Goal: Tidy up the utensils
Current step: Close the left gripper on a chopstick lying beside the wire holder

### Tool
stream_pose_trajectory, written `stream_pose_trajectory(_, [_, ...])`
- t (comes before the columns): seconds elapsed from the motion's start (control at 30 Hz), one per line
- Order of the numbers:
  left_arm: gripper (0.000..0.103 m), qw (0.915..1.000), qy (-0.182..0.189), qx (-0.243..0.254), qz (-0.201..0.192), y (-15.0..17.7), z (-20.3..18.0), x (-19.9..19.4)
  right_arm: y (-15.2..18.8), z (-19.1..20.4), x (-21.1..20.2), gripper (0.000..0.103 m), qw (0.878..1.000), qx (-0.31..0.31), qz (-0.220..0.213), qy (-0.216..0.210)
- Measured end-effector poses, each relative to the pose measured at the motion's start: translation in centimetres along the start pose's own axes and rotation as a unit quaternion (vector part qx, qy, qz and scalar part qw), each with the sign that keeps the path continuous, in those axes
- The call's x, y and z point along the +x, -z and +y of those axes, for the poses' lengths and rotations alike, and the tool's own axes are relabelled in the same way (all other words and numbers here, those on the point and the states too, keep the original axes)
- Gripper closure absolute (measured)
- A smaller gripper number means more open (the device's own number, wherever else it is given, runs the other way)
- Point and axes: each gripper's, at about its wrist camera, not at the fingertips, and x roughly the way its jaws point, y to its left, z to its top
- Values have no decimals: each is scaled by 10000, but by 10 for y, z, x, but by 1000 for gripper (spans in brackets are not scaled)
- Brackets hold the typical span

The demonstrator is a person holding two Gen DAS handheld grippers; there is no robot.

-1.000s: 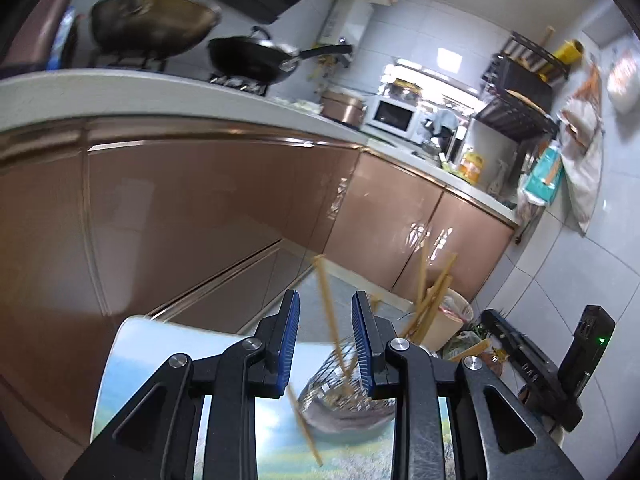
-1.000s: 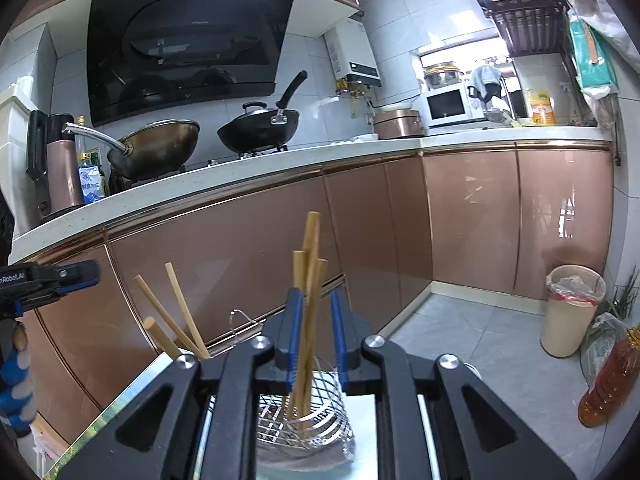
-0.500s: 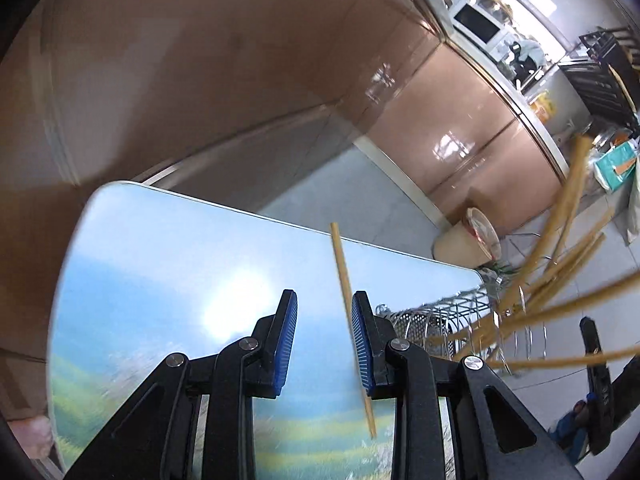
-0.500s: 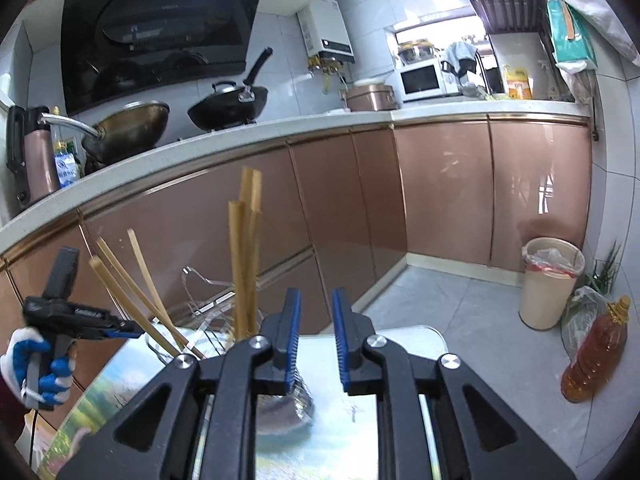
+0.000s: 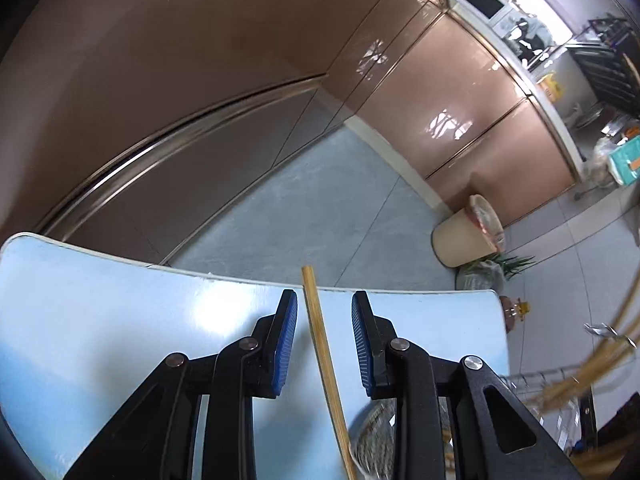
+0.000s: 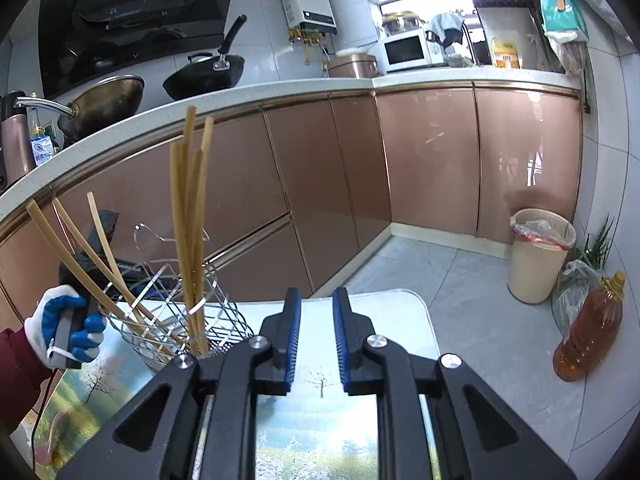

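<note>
Chopsticks (image 6: 188, 216) mostly stand in our wire holder (image 6: 176, 320); one chopstick (image 5: 324, 360) lies on the table (image 5: 120, 300) between our open left gripper (image 5: 324, 344). Right gripper (image 6: 316, 344) is parted, empty.

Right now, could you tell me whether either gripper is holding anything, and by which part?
Nothing is held. The left gripper is open, a loose chopstick lying between its fingers untouched; the right gripper is empty.

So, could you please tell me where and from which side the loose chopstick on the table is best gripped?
Probably mid-shaft, from above. The loose chopstick lies flat on the table, running lengthwise between the open jaws of the left gripper, so closing across its thin width should pinch it. Its near end disappears beside the wire holder.
</note>
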Motion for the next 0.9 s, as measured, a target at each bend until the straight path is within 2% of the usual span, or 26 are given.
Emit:
stream_pose_trajectory(0.4, [77, 9999, -106, -5, 122, 1, 4, 21, 18, -13, 4, 87, 9995, 107, 196, 200])
stream_pose_trajectory(0.77, [77, 9999, -136, 7, 97, -4, 3, 26, 56, -26, 5, 87, 9975, 372, 550, 236])
stream_pose_trajectory(0.9, [85, 9998, -174, -68, 80, -3, 5, 29, 62, -31, 3, 87, 9970, 430, 592, 266])
